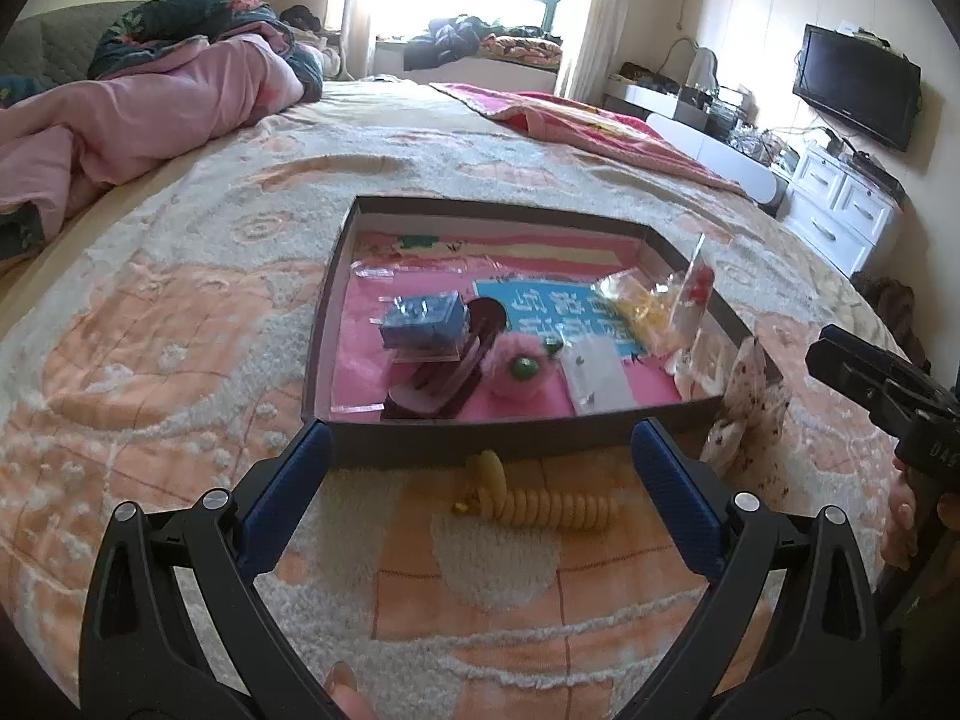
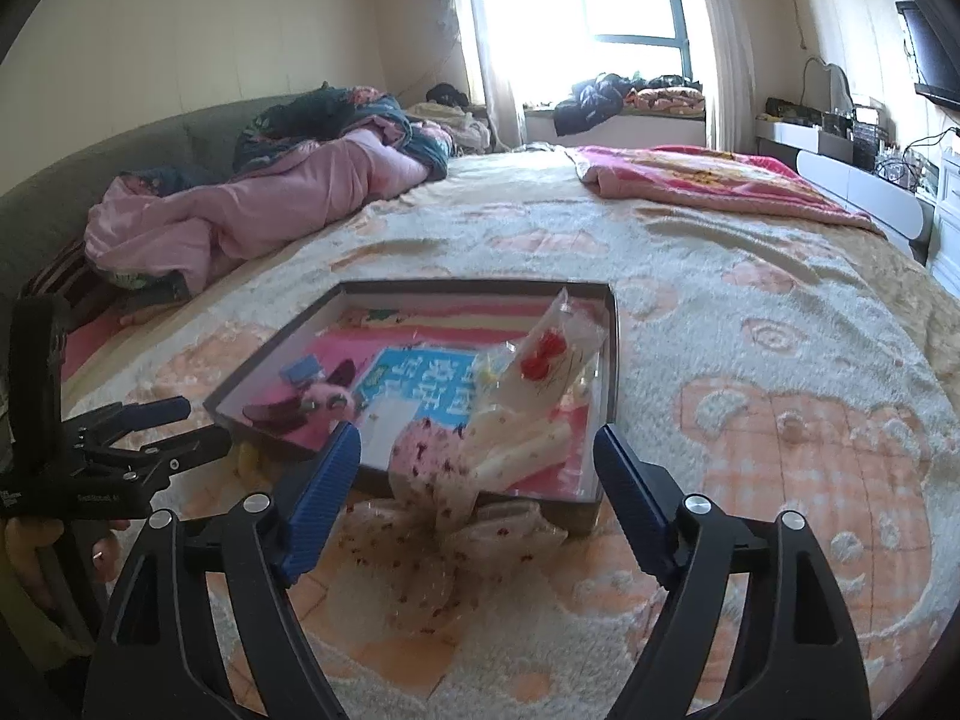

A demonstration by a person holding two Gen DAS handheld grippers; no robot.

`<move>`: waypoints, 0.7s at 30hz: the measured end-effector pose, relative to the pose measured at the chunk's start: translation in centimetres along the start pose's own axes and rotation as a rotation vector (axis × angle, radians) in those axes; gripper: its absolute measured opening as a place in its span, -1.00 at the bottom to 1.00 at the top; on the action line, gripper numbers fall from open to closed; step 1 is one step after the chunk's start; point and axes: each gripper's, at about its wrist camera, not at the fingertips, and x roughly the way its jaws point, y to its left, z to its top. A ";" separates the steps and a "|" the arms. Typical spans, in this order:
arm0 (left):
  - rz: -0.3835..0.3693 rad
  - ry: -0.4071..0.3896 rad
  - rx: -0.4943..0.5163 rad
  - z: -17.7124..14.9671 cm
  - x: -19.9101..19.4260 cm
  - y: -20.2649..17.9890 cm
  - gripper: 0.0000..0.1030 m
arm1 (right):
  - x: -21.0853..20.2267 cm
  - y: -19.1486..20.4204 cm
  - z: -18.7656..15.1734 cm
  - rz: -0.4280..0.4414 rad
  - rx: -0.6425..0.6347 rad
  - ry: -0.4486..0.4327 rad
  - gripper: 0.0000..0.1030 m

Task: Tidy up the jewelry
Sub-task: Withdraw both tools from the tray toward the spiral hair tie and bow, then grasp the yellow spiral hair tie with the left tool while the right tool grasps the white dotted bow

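A shallow dark-rimmed box (image 1: 510,441) (image 2: 613,360) lies on the bed. It holds a blue case (image 1: 423,318), a pink fluffy hair clip (image 1: 519,369), a white card (image 1: 600,381), yellow beads in a bag (image 1: 645,312) and a bagged red ornament (image 2: 543,360). A yellow beaded bracelet (image 1: 540,501) lies on the blanket just in front of the box, between the fingers of my open left gripper (image 1: 480,468). A sheer dotted bow (image 2: 444,504) (image 1: 747,402) leans over the box's near corner, between the fingers of my open right gripper (image 2: 477,468).
The bed carries a peach and cream fleece blanket (image 1: 180,360). A pink quilt (image 2: 252,210) lies at the far left and a red blanket (image 2: 720,180) at the far right. White drawers (image 1: 840,210) and a TV (image 1: 855,84) stand by the right wall.
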 end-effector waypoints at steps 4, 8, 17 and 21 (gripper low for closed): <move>-0.017 0.030 0.017 -1.0 0.6 -0.2 0.77 | 0.8 -0.1 -1.2 -0.004 0.021 0.066 0.52; -0.027 0.060 0.034 -1.6 1.3 -0.7 0.78 | 2.0 -0.6 -2.0 -0.008 0.050 0.132 0.52; -0.044 0.112 0.068 -2.3 3.5 -1.8 0.78 | 4.4 -2.6 -3.7 0.077 0.203 0.237 0.02; -0.047 0.116 0.077 -2.2 3.9 -2.1 0.77 | 4.2 -2.1 -3.6 0.144 0.203 0.235 -0.54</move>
